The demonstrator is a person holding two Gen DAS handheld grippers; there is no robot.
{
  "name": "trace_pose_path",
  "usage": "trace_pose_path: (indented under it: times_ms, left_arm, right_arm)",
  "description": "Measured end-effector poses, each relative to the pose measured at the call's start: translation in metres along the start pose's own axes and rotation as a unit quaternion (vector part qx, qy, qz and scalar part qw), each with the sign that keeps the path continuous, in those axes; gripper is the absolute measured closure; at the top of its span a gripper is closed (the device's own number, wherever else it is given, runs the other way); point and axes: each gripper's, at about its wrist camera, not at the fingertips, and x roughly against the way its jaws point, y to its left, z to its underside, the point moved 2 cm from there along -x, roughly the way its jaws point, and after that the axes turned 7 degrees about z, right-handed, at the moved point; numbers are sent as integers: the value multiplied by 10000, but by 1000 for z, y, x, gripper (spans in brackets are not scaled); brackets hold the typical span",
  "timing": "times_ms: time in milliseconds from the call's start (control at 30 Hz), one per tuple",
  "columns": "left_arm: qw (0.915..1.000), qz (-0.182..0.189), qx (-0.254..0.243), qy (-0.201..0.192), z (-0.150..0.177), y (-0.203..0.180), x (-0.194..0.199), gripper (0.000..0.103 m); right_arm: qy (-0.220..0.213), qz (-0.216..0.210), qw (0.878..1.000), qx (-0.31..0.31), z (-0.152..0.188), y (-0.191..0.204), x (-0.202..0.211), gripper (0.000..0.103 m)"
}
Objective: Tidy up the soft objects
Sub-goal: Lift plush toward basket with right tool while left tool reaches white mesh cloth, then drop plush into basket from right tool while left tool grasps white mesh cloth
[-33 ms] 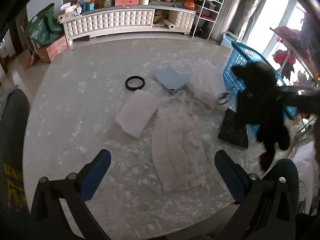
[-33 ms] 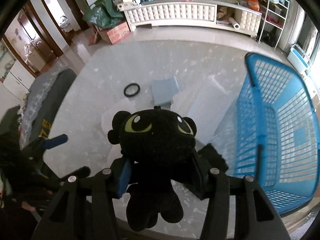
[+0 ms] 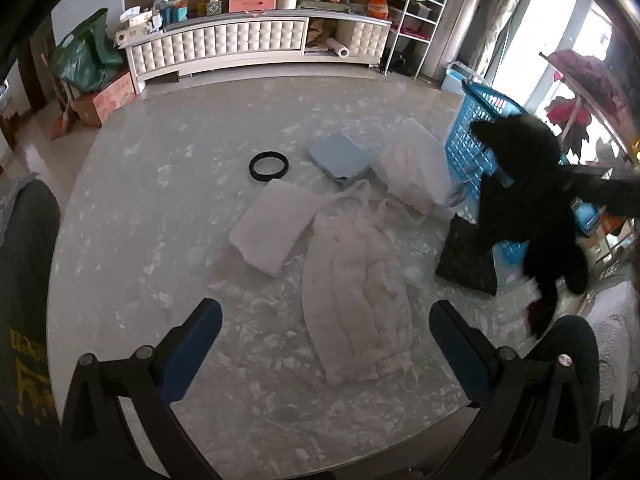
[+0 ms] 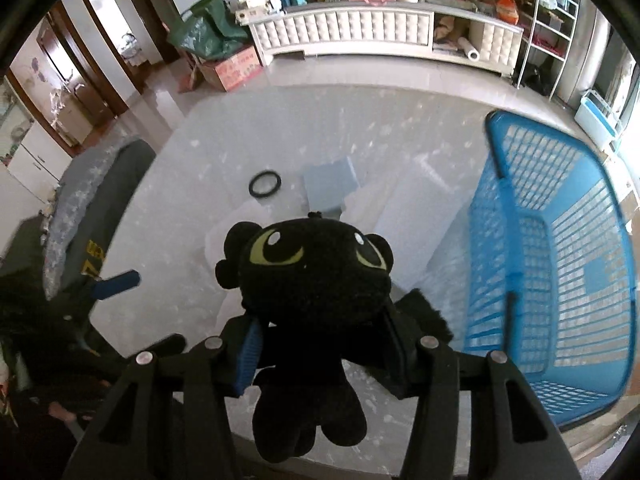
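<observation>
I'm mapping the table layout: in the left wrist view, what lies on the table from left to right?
Black ring → folded white cloth → light blue folded cloth → white padded garment → blue basket → black plush toy, held up in the right gripper.
</observation>
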Motion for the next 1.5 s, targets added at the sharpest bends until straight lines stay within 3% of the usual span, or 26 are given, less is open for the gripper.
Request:
trace_pose_path:
  times_ms: [333,533,933,1367,1500]
  left_arm:
    - [9991,-61,-262,315,2,-18,-23,0]
    - [9981,-47,-254,552,3,-17,-49,0]
    - [9946,-60,-327,983,7,-13,-96,0]
    - [9912,-249,-516,1195,9,-11,-128,0]
    - [9905,-303,-593,1201,9,-19,-130,10]
  right_arm:
    - [-440,105,9989,154,-8,-43,75,54]
    - [-646,511,9964,183,-15,-74,83,54]
    - [-423,1174,9918,260,-17,-110,59,54]
    - [-40,1290,9915,174,-19,-127,23,54]
    - [1,1313,9913,88,-19,-130,18,53]
